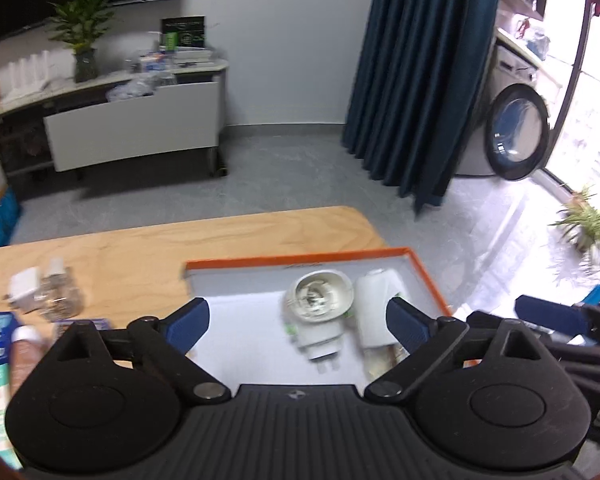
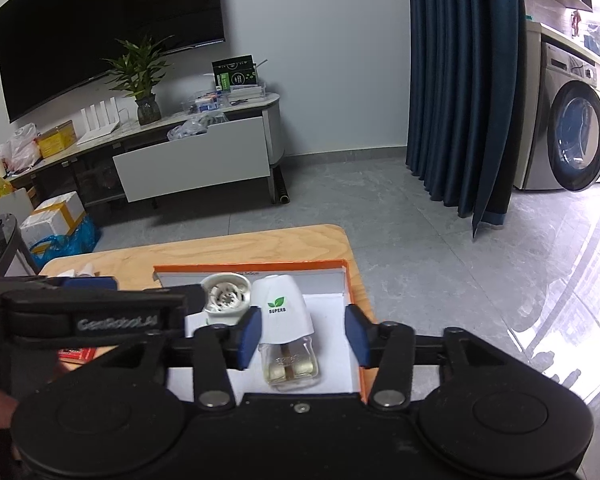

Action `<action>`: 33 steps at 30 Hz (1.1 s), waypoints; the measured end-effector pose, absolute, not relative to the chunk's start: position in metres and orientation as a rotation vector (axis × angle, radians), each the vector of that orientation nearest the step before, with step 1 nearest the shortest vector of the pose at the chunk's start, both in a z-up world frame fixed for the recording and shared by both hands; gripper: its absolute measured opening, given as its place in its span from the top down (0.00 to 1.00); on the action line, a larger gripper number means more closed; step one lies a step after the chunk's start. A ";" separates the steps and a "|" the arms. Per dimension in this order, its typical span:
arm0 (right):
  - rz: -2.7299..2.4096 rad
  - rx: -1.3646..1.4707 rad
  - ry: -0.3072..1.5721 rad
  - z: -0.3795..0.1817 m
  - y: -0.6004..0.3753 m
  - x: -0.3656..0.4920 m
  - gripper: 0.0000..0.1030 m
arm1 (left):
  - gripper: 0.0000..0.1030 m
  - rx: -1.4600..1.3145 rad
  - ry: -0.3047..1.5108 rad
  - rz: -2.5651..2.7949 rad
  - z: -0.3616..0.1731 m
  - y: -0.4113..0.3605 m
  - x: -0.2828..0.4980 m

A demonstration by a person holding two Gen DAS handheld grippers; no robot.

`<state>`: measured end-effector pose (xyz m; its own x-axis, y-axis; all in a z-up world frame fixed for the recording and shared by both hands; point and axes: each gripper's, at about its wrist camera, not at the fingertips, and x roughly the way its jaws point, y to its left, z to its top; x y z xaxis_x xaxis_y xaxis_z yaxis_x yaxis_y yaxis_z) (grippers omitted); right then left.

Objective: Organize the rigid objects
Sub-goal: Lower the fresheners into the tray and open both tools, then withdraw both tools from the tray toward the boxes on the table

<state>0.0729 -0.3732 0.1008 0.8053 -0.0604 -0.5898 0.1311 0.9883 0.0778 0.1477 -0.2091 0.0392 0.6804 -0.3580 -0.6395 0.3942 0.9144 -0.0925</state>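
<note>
Two plug-in mosquito repellent units lie side by side in an orange-rimmed box on a wooden table: a liquid-bottle vaporizer and, just left of it, a round-headed heater. Both look light and rigid; the vaporizer's clear glass-like bottle seems fragile and slick, so its white plastic hood is probably the safer hold. Right gripper stands open astride the vaporizer, pads clear. Left gripper gapes wide above both units, holding nothing. More small items wait on the table's far left.
</note>
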 end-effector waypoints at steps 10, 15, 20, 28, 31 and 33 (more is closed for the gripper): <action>-0.096 0.114 0.634 0.107 -0.350 0.056 0.17 | 0.00 0.039 0.740 -0.324 0.054 -0.165 0.122; -0.071 0.098 0.637 0.108 -0.330 0.047 0.15 | 0.00 0.029 0.733 -0.297 0.059 -0.146 0.108; -0.040 0.095 0.645 0.108 -0.313 0.039 0.14 | 0.00 0.012 0.725 -0.271 0.060 -0.129 0.096; 0.008 0.077 0.659 0.106 -0.285 0.031 0.14 | 0.00 -0.027 0.728 -0.228 0.056 -0.101 0.084; 0.025 0.069 0.665 0.104 -0.275 0.031 0.14 | 0.00 -0.033 0.728 -0.210 0.055 -0.091 0.079; 0.035 0.066 0.670 0.103 -0.268 0.031 0.13 | 0.00 -0.036 0.726 -0.198 0.055 -0.084 0.077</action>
<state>0.0309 -0.2680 0.1028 0.7834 0.0540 -0.6192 -0.0117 0.9973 0.0721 0.0767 -0.0844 0.0553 0.7298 -0.1923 -0.6561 0.1671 0.9807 -0.1016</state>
